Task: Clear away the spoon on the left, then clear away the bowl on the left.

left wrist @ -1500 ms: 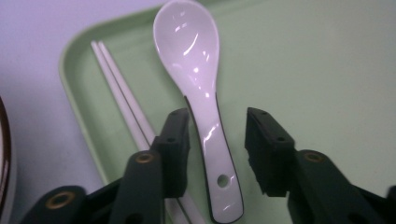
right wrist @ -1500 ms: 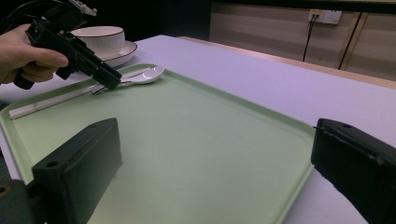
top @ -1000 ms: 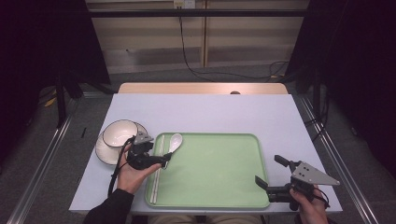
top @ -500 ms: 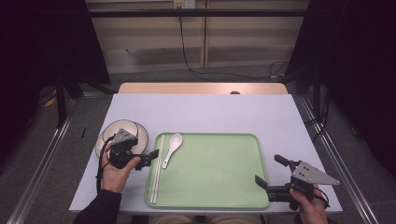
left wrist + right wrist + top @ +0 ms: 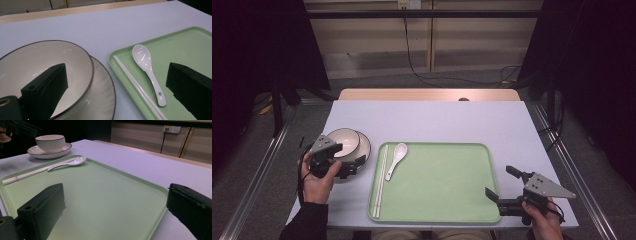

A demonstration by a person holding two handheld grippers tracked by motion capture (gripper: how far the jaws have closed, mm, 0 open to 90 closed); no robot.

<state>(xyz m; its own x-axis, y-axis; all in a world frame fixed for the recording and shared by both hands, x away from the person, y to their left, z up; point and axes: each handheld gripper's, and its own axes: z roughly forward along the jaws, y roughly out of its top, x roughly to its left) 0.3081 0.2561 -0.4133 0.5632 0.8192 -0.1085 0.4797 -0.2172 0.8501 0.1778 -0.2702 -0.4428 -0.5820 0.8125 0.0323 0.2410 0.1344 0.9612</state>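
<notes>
White ceramic spoon (image 5: 396,157) and pale chopsticks (image 5: 380,180) already laid at left end of green plastic tray (image 5: 447,210); cream bowl (image 5: 343,141) on its saucer (image 5: 363,147) left off-tray, presumably next. Left gripper (image 5: 350,166) empty, jaws having just spread wide, just beside bowl. Right gripper (image 5: 502,184) open, idle at tray corner.

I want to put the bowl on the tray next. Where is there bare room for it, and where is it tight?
The tray is bare from the spoon across to its right rim. Its left edge is crowded: the chopsticks lie there with the spoon beside them. The bowl sits on a plate left of the tray.
</notes>
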